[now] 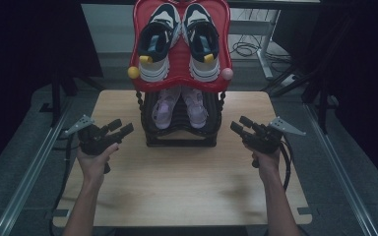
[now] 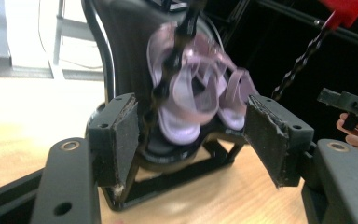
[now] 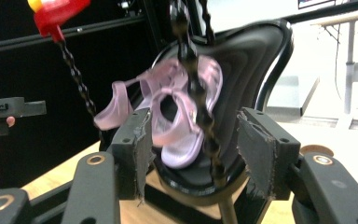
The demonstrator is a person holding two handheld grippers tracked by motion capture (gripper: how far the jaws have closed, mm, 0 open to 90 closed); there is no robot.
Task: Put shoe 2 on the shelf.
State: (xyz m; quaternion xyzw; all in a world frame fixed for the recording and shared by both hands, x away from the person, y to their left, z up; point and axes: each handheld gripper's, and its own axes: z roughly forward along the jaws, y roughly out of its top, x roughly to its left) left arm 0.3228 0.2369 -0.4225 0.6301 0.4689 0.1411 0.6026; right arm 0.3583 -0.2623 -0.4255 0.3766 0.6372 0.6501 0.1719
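Left gripper [image 1: 120, 129], held in the person's left hand [image 1: 94, 160] at about 9 o'clock of the wooden table [image 1: 177, 191]: jaws spread wide, nothing between them, tips aimed toward 2 o'clock at the base of the shoe rack [image 1: 181, 137]. In the left gripper view the same jaws frame the pair of pink sandals [image 2: 200, 100], which lean upright on the rack's black lower tier [image 2: 121, 51], one of the rack's beaded black posts [image 2: 170, 70] crossing in front of them (the sandals are slightly blurred). Right gripper [image 1: 241, 127], held in the right hand [image 1: 267, 160] at about 3 o'clock of the table: jaws likewise wide apart and holding nothing, tips aimed toward 10 o'clock at the same rack; neither gripper touches it. The right gripper view shows the pink sandals [image 3: 177, 109] between its padded jaws, farther off, again behind a beaded post [image 3: 196, 88]. Rack stands at 12 o'clock on the table; its red upper tier [image 1: 179, 61] carries a pair of white and dark sneakers [image 1: 179, 37], directly above the sandals [image 1: 179, 107].
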